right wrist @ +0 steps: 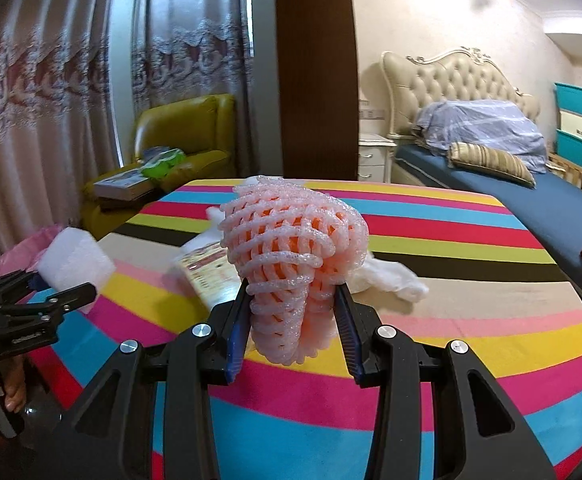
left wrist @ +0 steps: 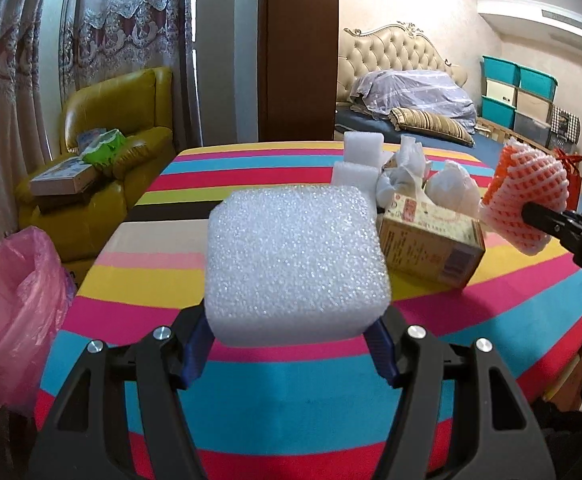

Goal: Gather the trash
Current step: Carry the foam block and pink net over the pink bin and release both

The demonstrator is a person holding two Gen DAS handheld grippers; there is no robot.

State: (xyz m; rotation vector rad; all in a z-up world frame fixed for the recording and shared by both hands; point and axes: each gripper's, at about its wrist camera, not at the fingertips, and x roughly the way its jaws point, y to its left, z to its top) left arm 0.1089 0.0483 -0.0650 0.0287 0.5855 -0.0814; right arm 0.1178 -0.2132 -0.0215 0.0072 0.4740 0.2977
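My left gripper [left wrist: 291,332] is shut on a big white foam block [left wrist: 297,264] and holds it above the striped table [left wrist: 291,400]. My right gripper [right wrist: 291,304] is shut on a pink and orange foam fruit net [right wrist: 293,264], lifted above the table; it also shows in the left wrist view [left wrist: 525,196]. More trash lies at the table's far right: a cardboard box [left wrist: 431,244], crumpled white plastic bags [left wrist: 451,186] and two small white foam blocks [left wrist: 363,146]. A bin with a pink bag [left wrist: 7,312] stands left of the table.
A yellow armchair [left wrist: 119,128] with boxes stands behind the bin. A bed [right wrist: 511,192] and stacked storage crates [left wrist: 523,96] are beyond the table on the right. A brown pillar [left wrist: 299,48] rises behind the table. A hand [right wrist: 7,388] holds the left gripper's handle.
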